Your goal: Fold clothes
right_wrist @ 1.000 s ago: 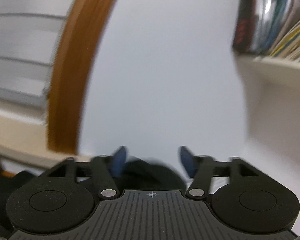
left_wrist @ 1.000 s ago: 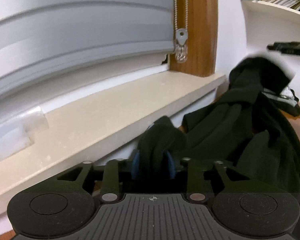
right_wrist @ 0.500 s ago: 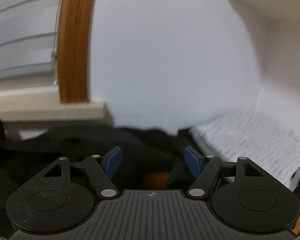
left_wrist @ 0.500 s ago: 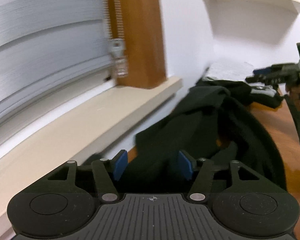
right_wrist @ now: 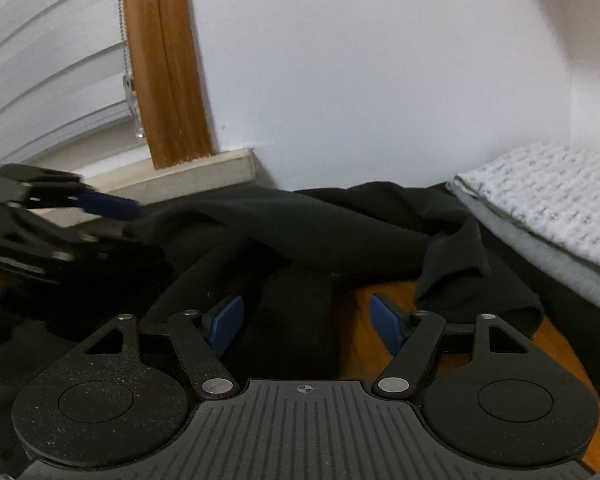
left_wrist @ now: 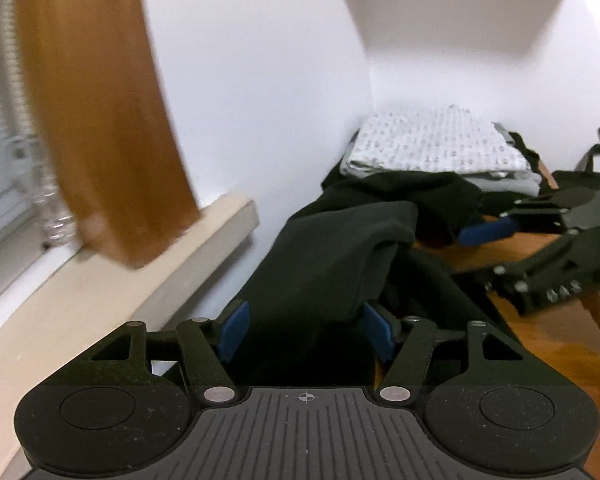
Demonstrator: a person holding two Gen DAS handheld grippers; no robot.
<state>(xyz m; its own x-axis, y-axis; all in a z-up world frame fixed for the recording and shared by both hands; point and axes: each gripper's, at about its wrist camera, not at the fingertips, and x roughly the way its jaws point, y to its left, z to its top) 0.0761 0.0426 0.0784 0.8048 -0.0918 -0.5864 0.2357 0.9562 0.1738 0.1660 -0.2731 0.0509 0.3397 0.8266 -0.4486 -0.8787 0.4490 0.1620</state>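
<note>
A plain white wall [right_wrist: 380, 80] is filling most of both views. At the left, a wooden window frame [right_wrist: 168, 80] is standing on a beige window sill [left_wrist: 100, 292], and white blinds [right_wrist: 48, 80] with a bead chain [right_wrist: 125, 60] are hanging beside it. A white shelf [left_wrist: 460, 4] is projecting from the wall above. An orange-brown wooden table [left_wrist: 548, 340] is showing below.

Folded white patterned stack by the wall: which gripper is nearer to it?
Right. The right gripper hovers just beside the folded stack, over black cloth. The left gripper, jaws opening around that cloth, sits farther back near the windowsill.
</note>
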